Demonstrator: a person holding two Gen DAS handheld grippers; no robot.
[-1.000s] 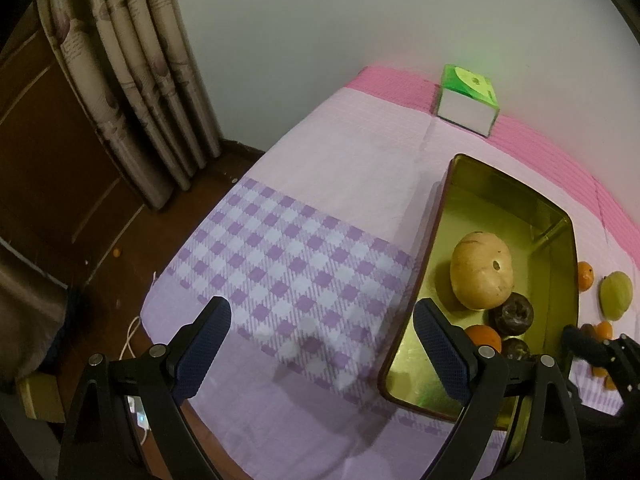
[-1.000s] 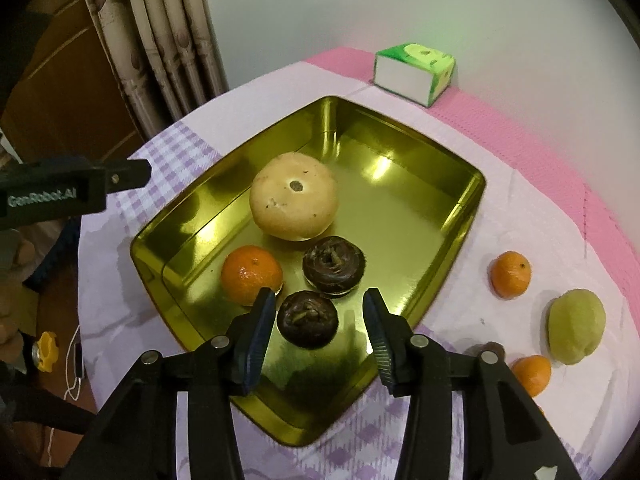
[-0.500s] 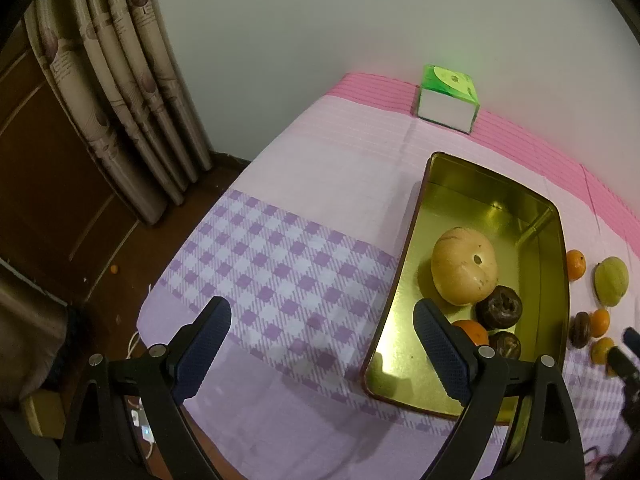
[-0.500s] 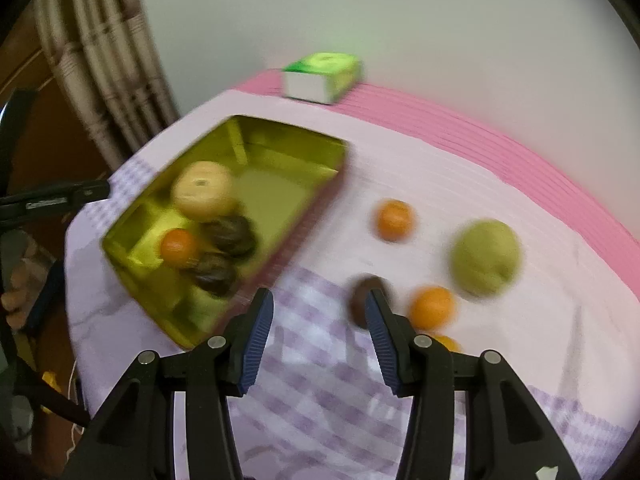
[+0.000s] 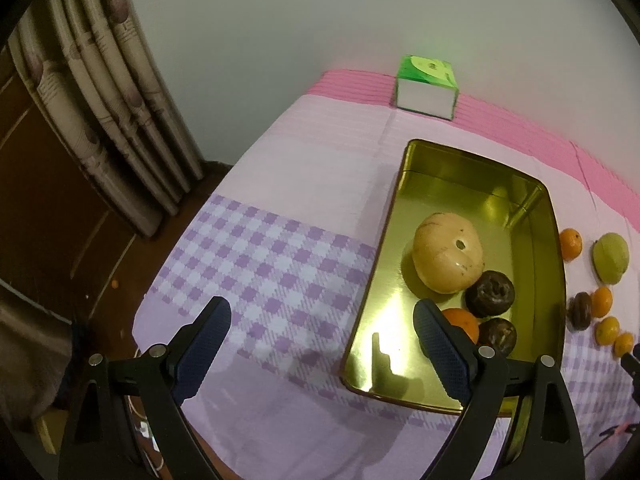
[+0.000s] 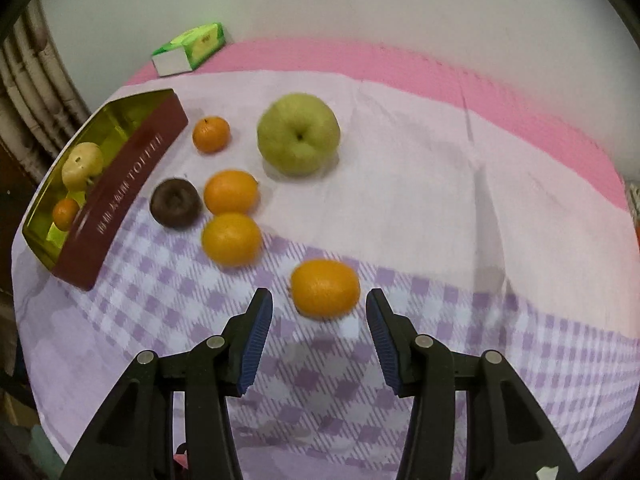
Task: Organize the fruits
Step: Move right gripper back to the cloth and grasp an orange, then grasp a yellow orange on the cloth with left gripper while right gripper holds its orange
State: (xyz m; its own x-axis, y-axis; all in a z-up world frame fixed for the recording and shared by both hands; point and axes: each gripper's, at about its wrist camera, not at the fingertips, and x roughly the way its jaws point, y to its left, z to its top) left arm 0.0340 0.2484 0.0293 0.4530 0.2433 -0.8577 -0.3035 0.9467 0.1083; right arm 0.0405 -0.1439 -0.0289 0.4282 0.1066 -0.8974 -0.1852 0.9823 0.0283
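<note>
A gold tin (image 5: 460,184) holds a pale round fruit (image 5: 446,258), two dark fruits (image 5: 490,294) and a small orange (image 5: 464,322). My left gripper (image 5: 320,308) hangs open and empty over the checked cloth, its right finger above the tin's near corner. My right gripper (image 6: 319,296) is open over the loose fruit. An orange (image 6: 324,288) lies on the cloth just past its fingertips, untouched. Beyond it lie more oranges (image 6: 231,239), a dark fruit (image 6: 175,203) and a green apple (image 6: 298,134). The tin's red wall (image 6: 132,168) is at the left.
A green and white tissue box (image 5: 426,84) stands at the back by the wall, on the pink band of the cloth. Curtains (image 5: 120,112) and a wooden floor lie past the table's left edge. The right gripper's tip (image 5: 630,360) shows at the far right edge.
The right gripper has swung from above the tin, where a dark fruit sat between its fingers, over to the loose fruit on the cloth. The left gripper has shifted only slightly.
</note>
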